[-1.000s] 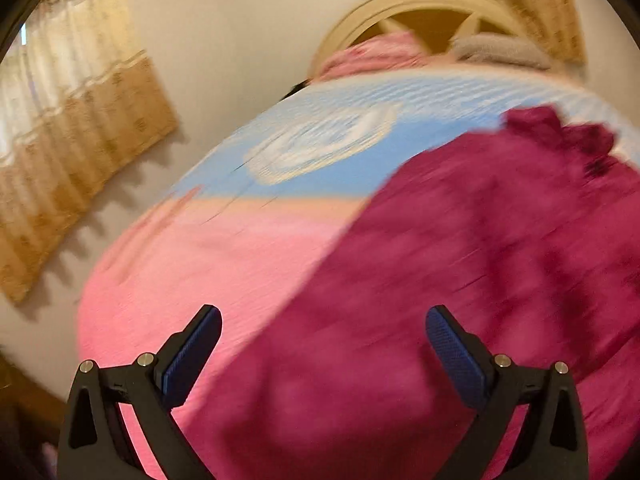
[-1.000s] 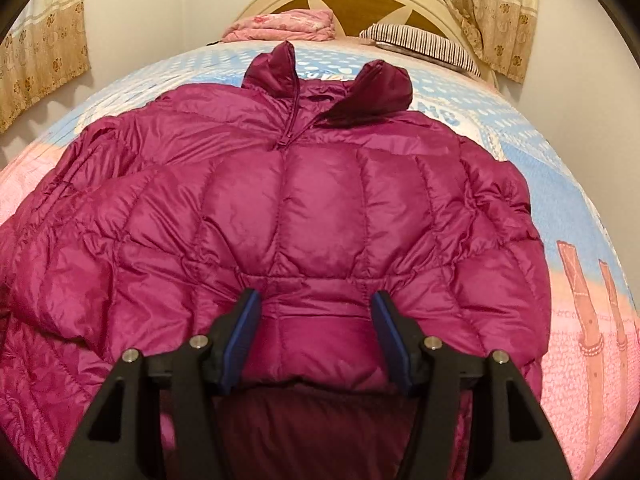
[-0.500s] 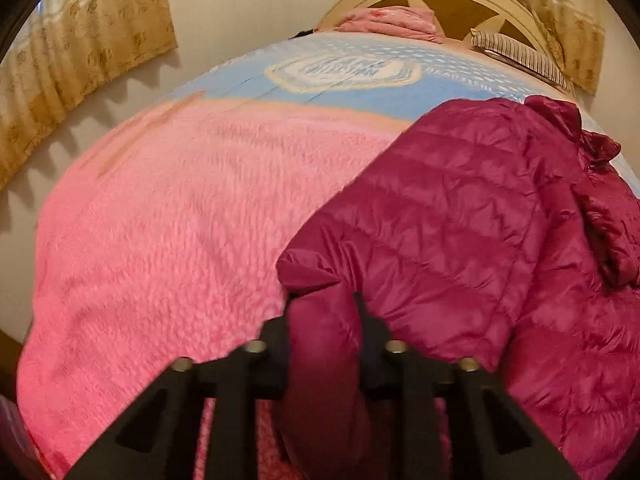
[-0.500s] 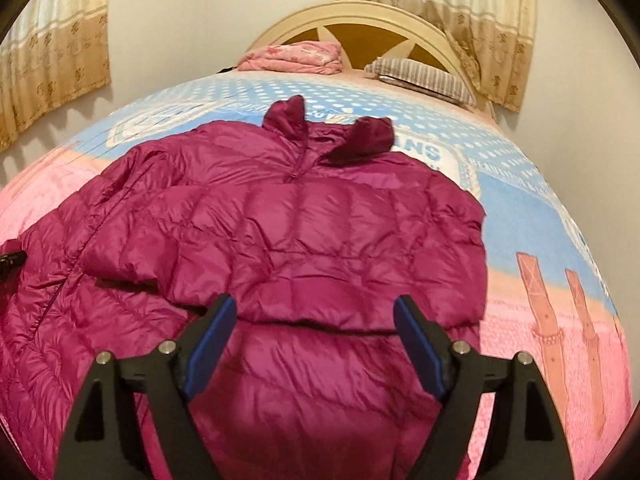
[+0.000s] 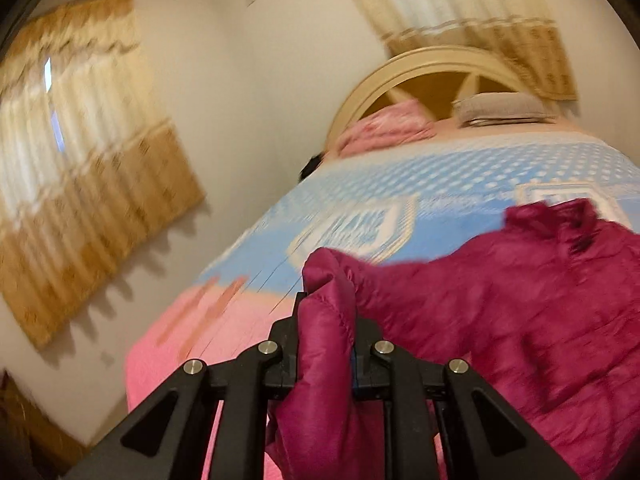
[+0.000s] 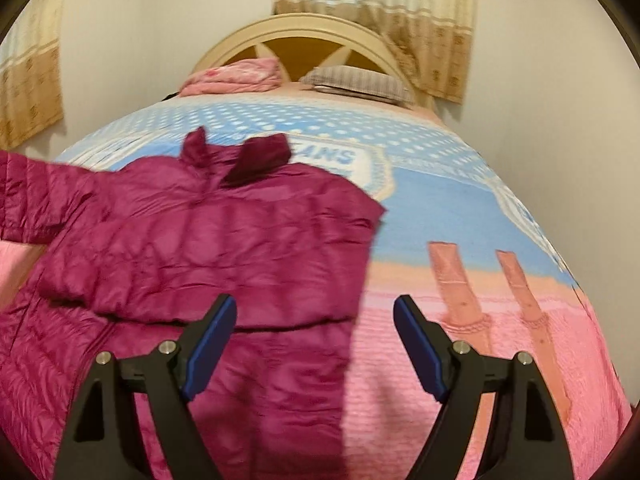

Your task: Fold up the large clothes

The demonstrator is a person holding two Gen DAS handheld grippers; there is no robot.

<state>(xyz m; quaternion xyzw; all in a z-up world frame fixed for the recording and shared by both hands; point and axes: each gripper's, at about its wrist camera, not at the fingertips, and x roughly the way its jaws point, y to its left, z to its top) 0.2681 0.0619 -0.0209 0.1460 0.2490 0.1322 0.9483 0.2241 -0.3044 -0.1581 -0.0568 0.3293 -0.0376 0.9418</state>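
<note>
A magenta quilted puffer jacket (image 6: 208,252) lies front up on the bed, collar toward the headboard, its right sleeve folded across the chest. It also shows in the left wrist view (image 5: 540,312). My left gripper (image 5: 326,320) is shut on the jacket's left sleeve (image 5: 324,336) and holds it lifted off the bedspread; in the right wrist view that sleeve (image 6: 28,200) stretches out raised at the far left. My right gripper (image 6: 314,332) is open and empty, above the jacket's lower right edge.
The bed has a pink and blue bedspread (image 6: 460,216) and a cream arched headboard (image 6: 304,32). A folded pink blanket (image 6: 236,76) and a striped pillow (image 6: 352,82) lie at the head. Walls and curtains (image 5: 80,160) stand close on both sides.
My left gripper closed on the left sleeve and has lifted it up off the bed. My right gripper opened, let go of the jacket and drew back to the right.
</note>
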